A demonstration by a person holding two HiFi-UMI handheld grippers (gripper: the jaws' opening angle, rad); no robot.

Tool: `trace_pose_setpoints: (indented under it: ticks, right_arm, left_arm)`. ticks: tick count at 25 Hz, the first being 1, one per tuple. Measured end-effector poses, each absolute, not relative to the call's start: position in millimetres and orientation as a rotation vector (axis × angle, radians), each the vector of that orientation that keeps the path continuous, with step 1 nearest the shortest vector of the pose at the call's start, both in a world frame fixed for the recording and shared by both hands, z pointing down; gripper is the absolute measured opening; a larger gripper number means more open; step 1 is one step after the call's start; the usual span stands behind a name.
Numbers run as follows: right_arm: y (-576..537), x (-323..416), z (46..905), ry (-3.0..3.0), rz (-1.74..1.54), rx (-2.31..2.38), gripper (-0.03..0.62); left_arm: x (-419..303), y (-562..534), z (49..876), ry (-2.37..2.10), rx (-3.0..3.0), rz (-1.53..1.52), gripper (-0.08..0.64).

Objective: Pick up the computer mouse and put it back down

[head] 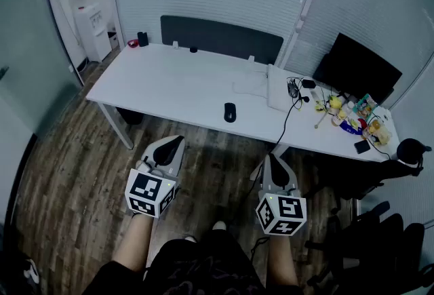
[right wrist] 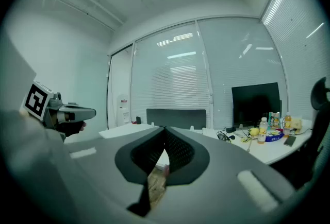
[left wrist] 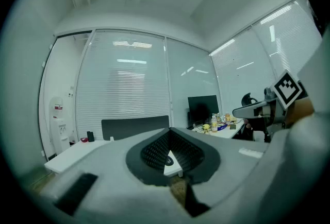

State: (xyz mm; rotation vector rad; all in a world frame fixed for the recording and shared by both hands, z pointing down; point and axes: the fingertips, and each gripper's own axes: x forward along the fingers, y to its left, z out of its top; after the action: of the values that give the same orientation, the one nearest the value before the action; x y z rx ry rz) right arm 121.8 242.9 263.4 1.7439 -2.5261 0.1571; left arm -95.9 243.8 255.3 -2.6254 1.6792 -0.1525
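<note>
The black computer mouse (head: 230,112) lies near the front edge of the long white table (head: 169,80). Both grippers hover over the wooden floor, short of the table and apart from the mouse. My left gripper (head: 172,144) points toward the table, its jaws together with nothing held. My right gripper (head: 273,160) is level with it, to the right, also shut and empty. In the left gripper view the closed jaws (left wrist: 169,131) frame a sliver of table edge. The right gripper view shows its closed jaws (right wrist: 165,130) the same way.
A black monitor (head: 356,68), bottles and small clutter (head: 352,116) and cables fill the table's right end. A white pad (head: 278,89) lies right of the mouse. Dark office chairs (head: 380,182) stand at the right. A water dispenser (head: 91,22) stands far left. The person's legs are below.
</note>
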Motion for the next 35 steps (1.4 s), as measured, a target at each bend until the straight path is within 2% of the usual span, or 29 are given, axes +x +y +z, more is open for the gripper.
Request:
trace_pose_setpoints:
  ticks: [35]
  right_arm:
    - [271,122,283,-2.503,0.218,1.798,0.000]
  left_arm:
    - [-96,262,280,1.666,-2.699,-0.190,0.001]
